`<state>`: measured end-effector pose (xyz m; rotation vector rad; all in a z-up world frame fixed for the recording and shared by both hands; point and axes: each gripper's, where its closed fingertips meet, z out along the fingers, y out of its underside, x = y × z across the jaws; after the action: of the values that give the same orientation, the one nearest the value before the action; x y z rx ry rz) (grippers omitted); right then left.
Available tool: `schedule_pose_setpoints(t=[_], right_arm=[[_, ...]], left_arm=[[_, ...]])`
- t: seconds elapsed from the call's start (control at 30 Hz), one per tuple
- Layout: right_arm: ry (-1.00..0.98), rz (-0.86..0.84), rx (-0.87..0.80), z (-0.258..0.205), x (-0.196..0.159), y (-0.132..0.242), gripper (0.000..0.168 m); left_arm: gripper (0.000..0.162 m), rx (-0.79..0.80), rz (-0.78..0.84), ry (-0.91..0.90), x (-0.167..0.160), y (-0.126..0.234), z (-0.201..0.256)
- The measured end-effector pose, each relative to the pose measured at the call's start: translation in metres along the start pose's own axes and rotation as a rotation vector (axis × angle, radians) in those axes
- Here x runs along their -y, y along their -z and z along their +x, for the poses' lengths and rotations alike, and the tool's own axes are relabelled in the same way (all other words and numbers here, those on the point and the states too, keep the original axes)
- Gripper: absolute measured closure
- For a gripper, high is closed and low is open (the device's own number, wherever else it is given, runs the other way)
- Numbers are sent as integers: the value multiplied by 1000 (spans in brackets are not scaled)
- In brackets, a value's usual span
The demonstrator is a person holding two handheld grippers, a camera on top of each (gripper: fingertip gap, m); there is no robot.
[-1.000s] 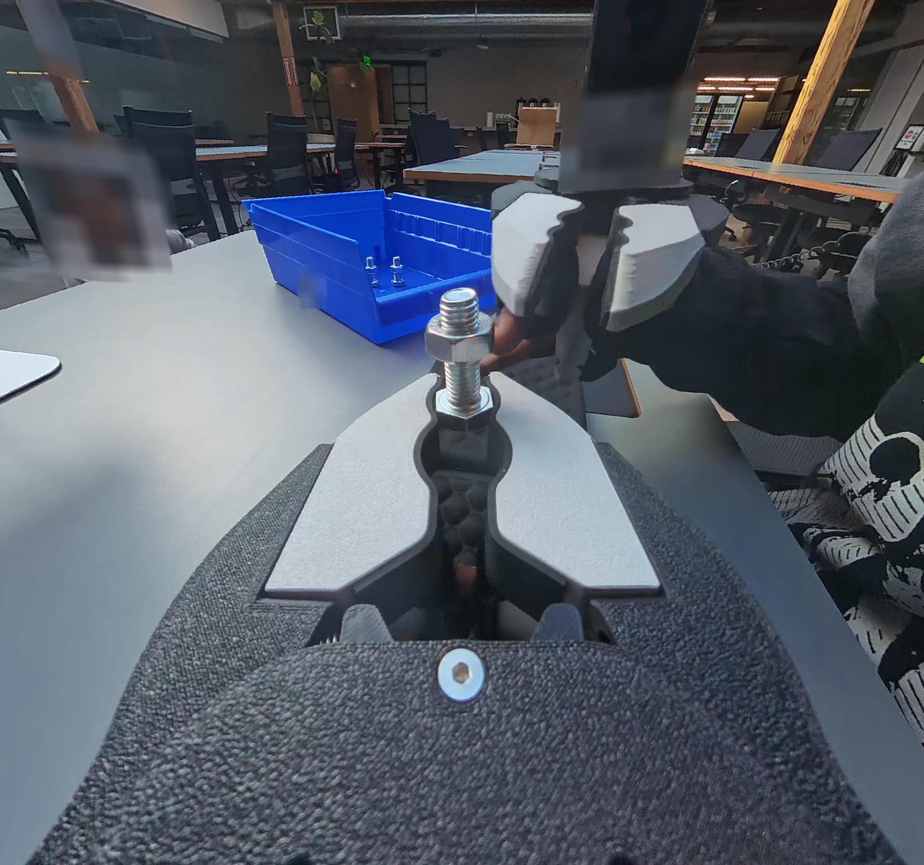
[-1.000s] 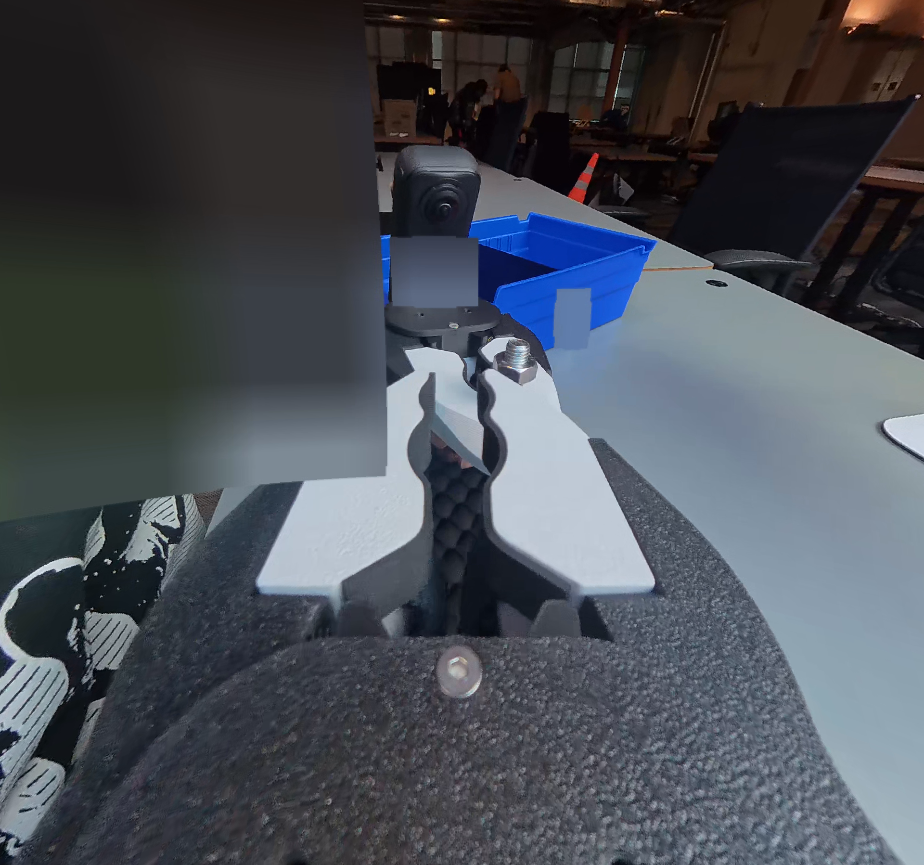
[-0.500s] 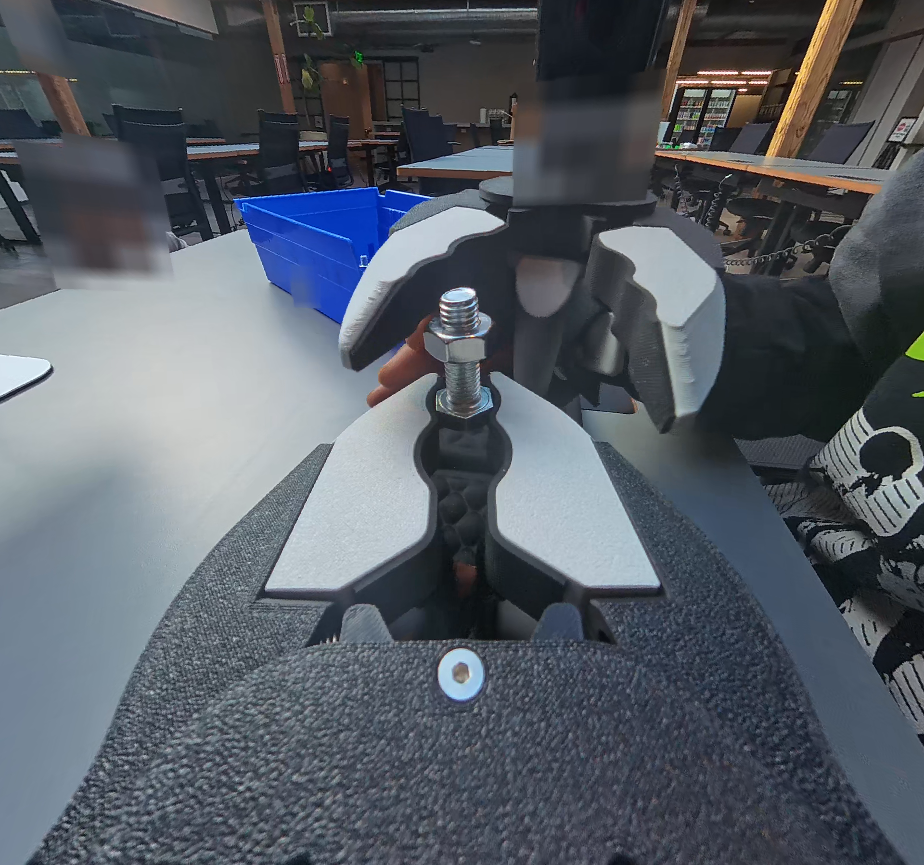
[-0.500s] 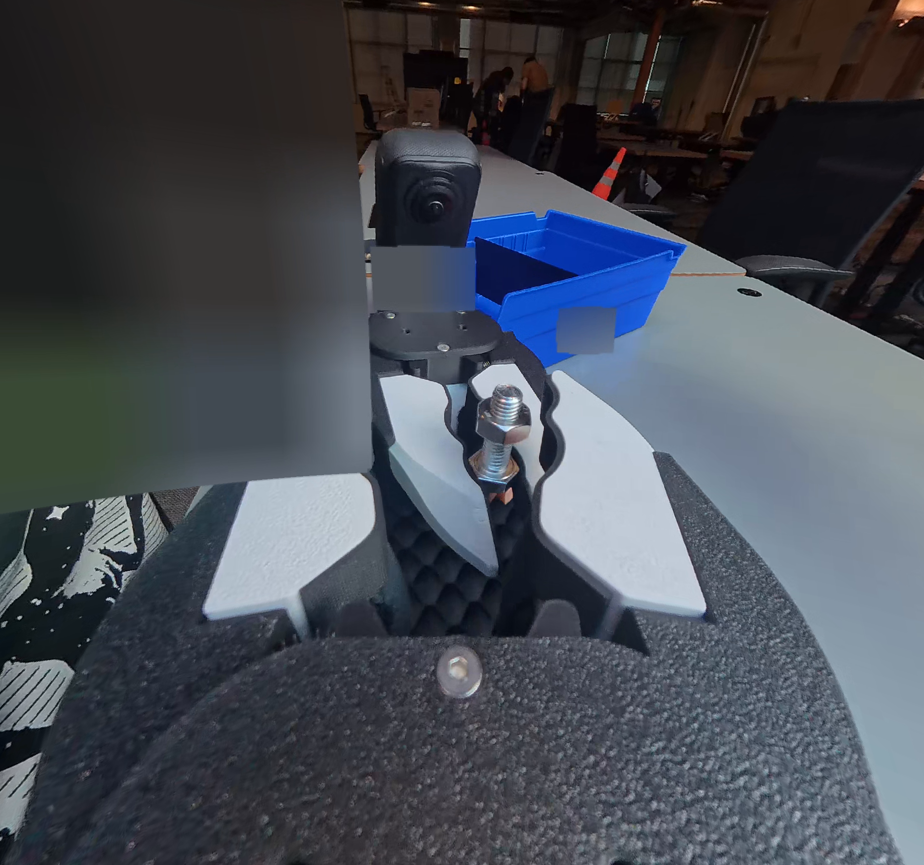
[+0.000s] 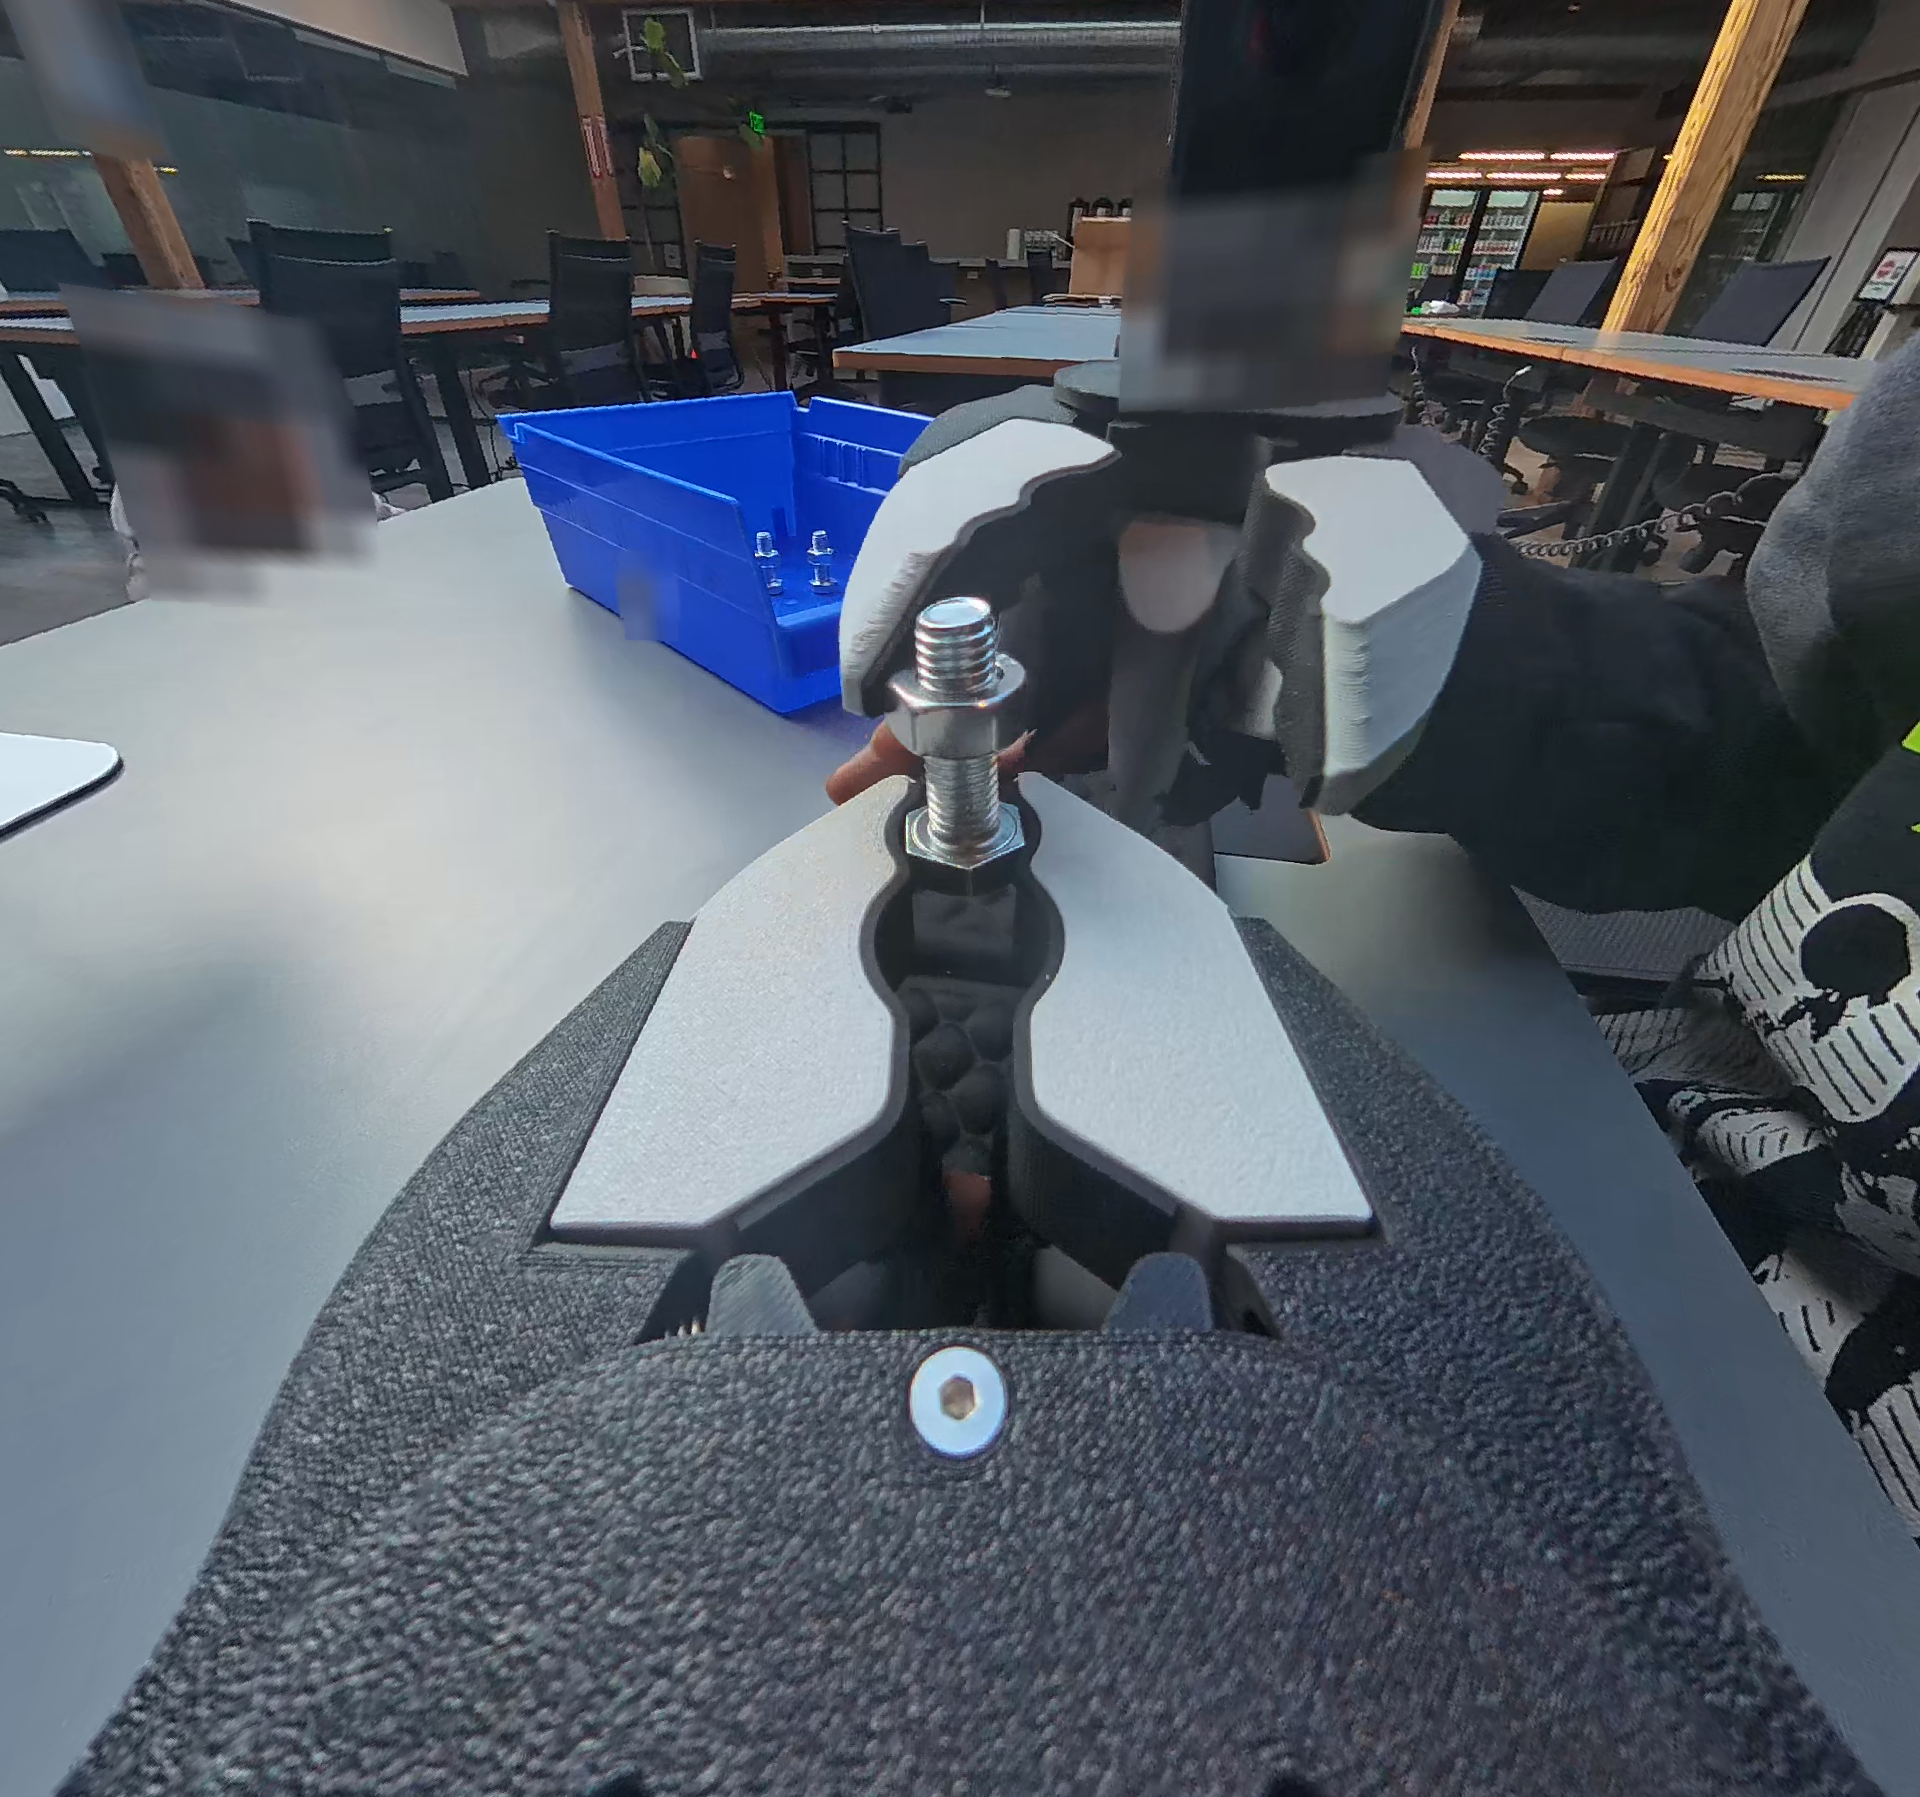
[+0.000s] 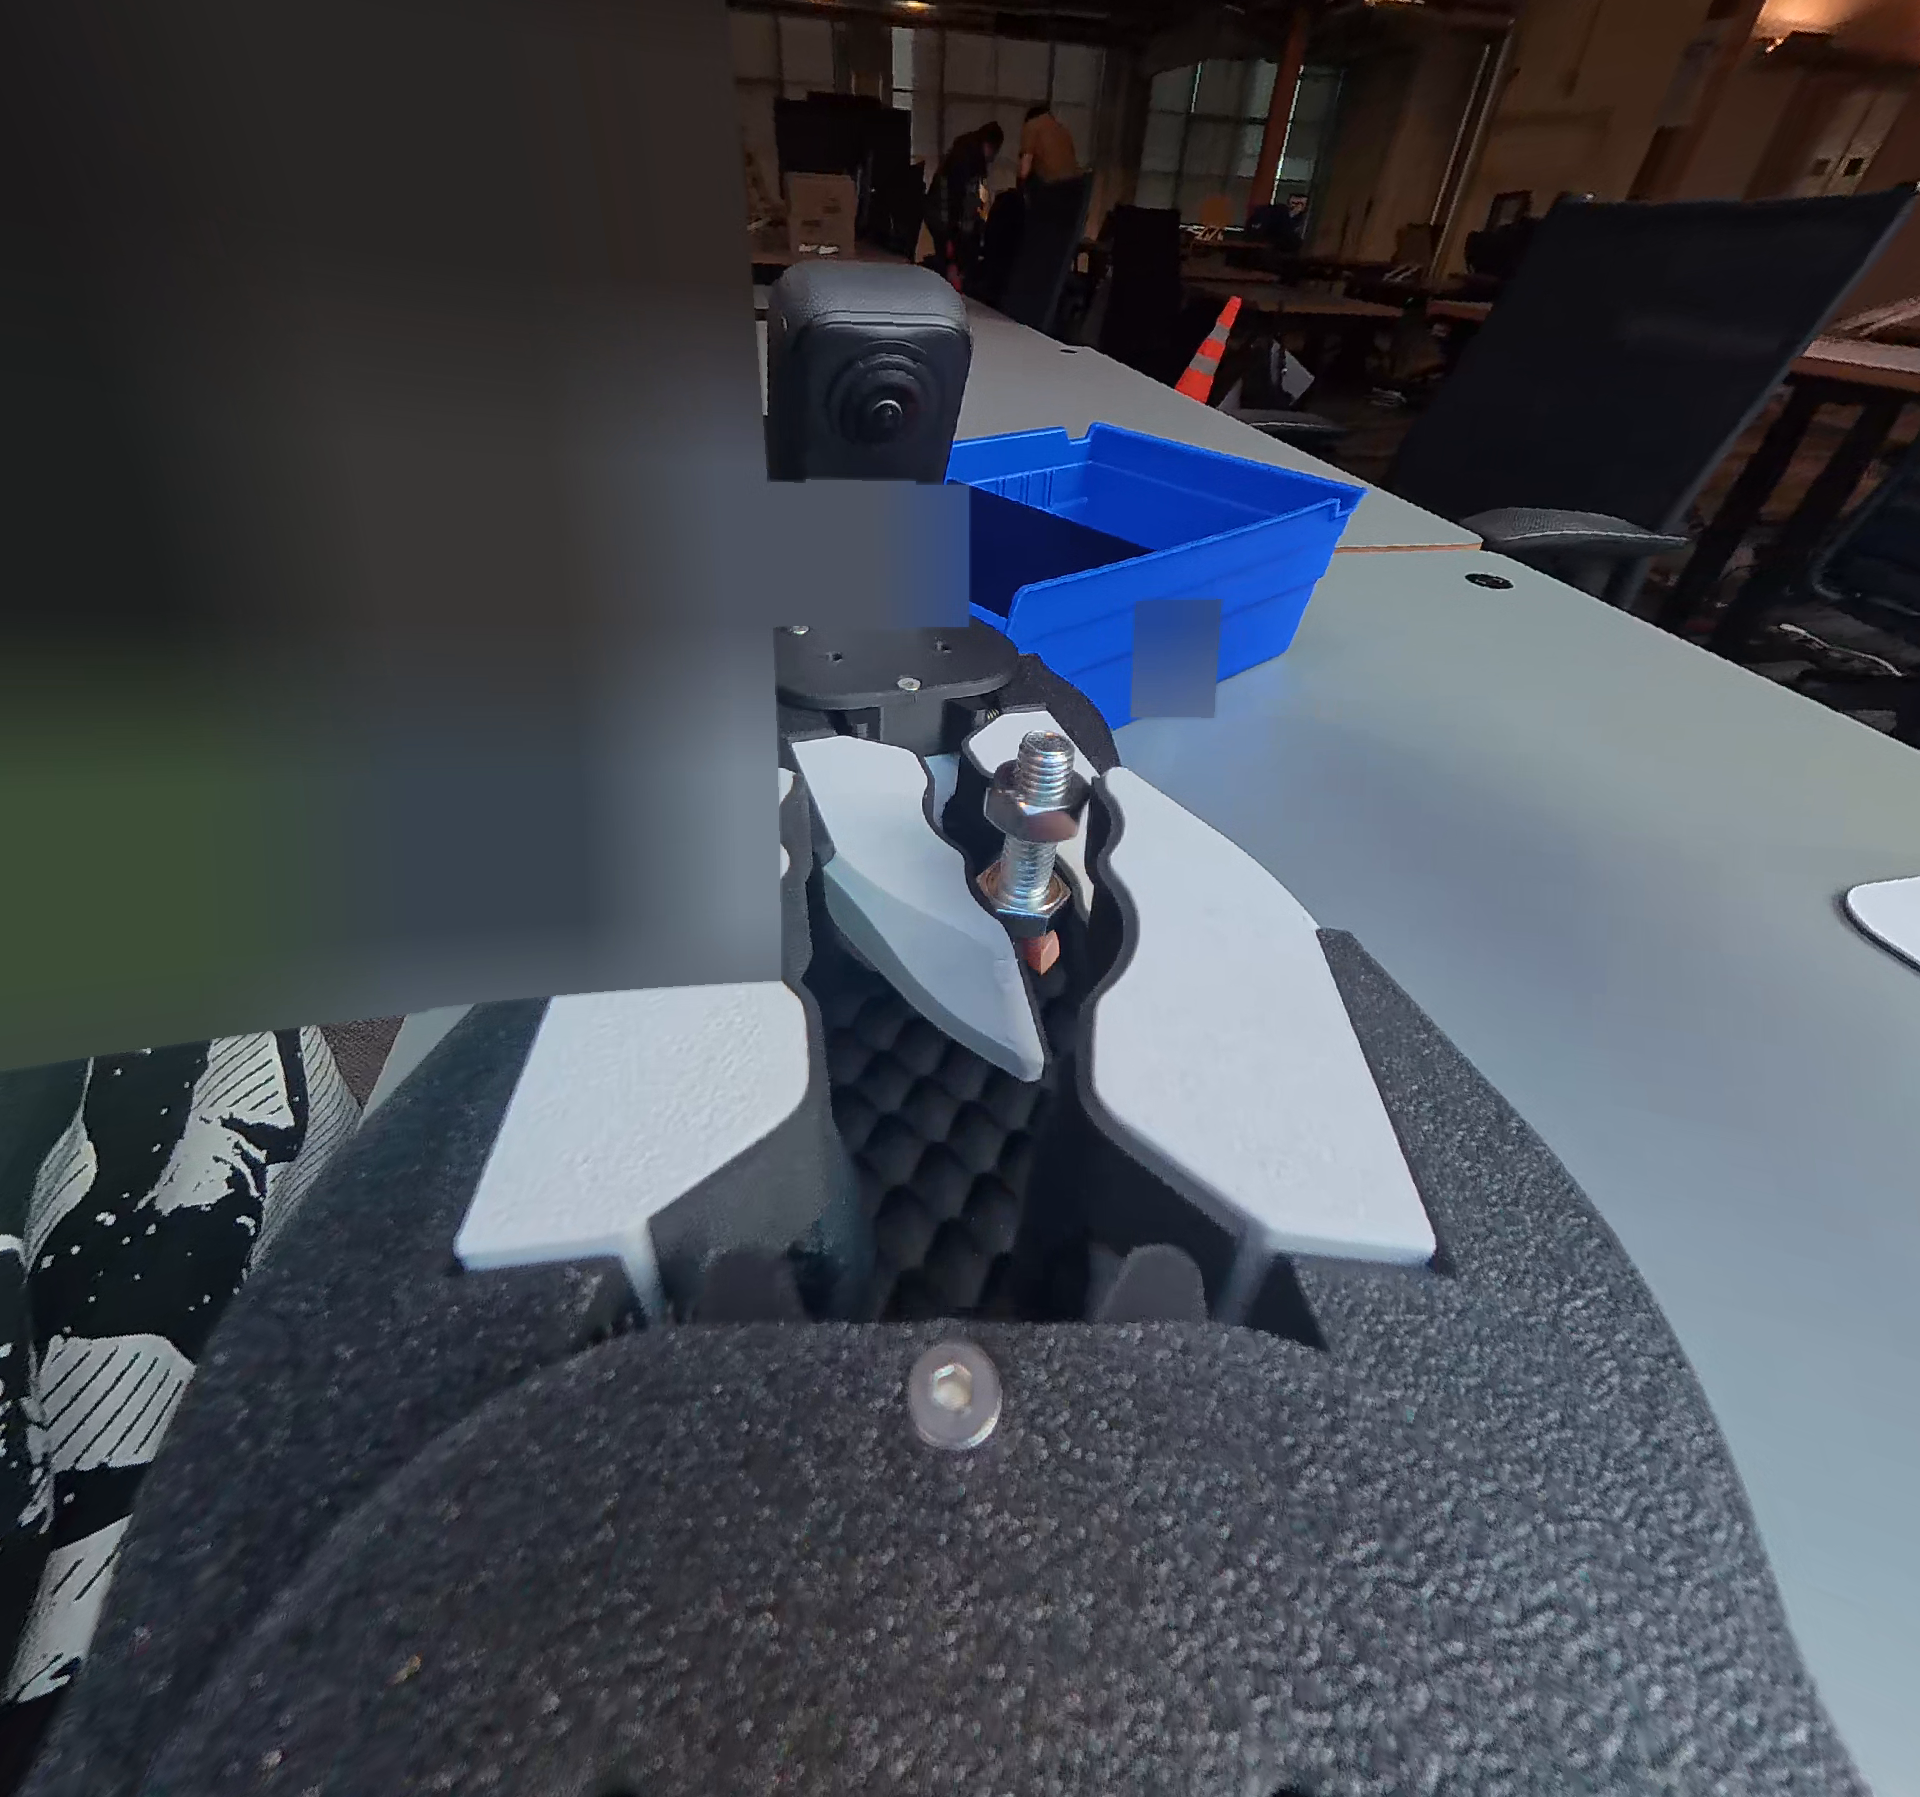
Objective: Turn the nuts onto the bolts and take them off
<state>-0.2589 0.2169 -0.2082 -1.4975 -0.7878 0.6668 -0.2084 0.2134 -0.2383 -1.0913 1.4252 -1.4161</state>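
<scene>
Clamping the lower end of an upright bolt (image 5: pixel 961 739) between its closed tips, the left gripper (image 5: pixel 964 838) held it above the near part of a grey table (image 5: pixel 312 864). A hex nut (image 5: pixel 958 713) sat on the thread close to the top of the bolt, and a second, flatter nut (image 5: pixel 966 838) lay right at the tips that pinched the bolt. Facing it from the far side, the right gripper (image 5: pixel 1122 667) was spread wide, with nothing between its grey fingers (image 5: pixel 935 542); one finger stood just behind the upper nut and the other well off to the right. From the right wrist view the same bolt (image 6: pixel 1034 833) rose in the gap of the spread right gripper (image 6: pixel 1049 874), and whether a finger touched the nut (image 6: pixel 1037 809) could not be told. Farther back on the table stood a blue bin (image 5: pixel 665 490), open toward the grippers, with two more bolts (image 5: pixel 795 563) standing upright inside near its right wall. A white pad (image 5: pixel 47 781) lay at the left edge of the table.
</scene>
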Motion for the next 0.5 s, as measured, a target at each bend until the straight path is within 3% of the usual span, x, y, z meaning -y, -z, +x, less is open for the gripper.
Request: schedule_pose_setpoints(t=[0.13,0.3,0.4,0.5], right_arm=[[0,-3,-20,1,0,7,123],[-2,7,-7,-2,1,15,141],[0,13,-36,4,2,17,138],[-18,24,-45,9,2,13,122]], left_arm=[[148,0,-2,-4,0,0,0],[148,2,2,2,0,0,0],[148,2,1,-1,0,0,0],[148,2,2,0,0,0,0]])
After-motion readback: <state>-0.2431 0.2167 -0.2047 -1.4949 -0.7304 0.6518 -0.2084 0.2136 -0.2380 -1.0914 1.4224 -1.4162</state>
